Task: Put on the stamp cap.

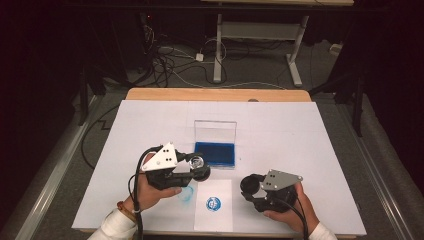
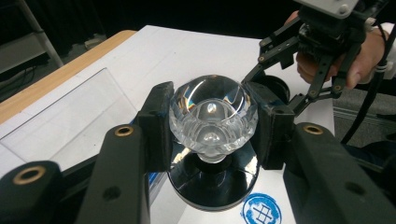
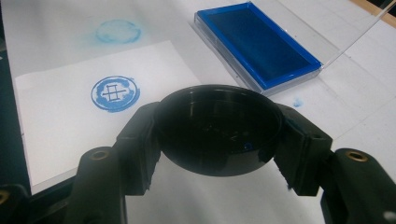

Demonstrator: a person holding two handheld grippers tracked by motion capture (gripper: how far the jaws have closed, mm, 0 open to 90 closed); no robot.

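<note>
- The only mark to read is the round blue stamp print (image 1: 213, 203) on a small white sheet (image 1: 214, 219) at the near edge of the table: a ring around a grid-like figure, with no legible letters in it. In the right gripper view the print (image 3: 115, 94) lies at 10 o'clock from the held cap.
- A fainter blue ring smudge (image 3: 117, 31) sits on the table cover just past that sheet, at about 11 o'clock from the print in that view.
- The ink pad case (image 1: 215, 154) lies at mid-table with its clear lid (image 1: 215, 131) standing open; the tray holds a deep blue pad.
- The left gripper (image 1: 199, 166) has its jaws pressed onto the clear faceted knob of the stamp (image 2: 212, 116); the stamp's black round base hangs below the knob, above the sheet, at 11 o'clock from the print in the high view.
- The right gripper (image 1: 248, 186) pinches a black round cap (image 3: 218, 129) between its jaws, hollow side up and holding nothing but a speck of blue; it is at 2 o'clock from the print in the high view.
- A white cover (image 1: 300, 150) spreads over a wooden table (image 1: 150, 94).
- Beyond it lie a dark floor with tangled cables (image 1: 170, 60) and the white legs of another desk (image 1: 218, 50).
</note>
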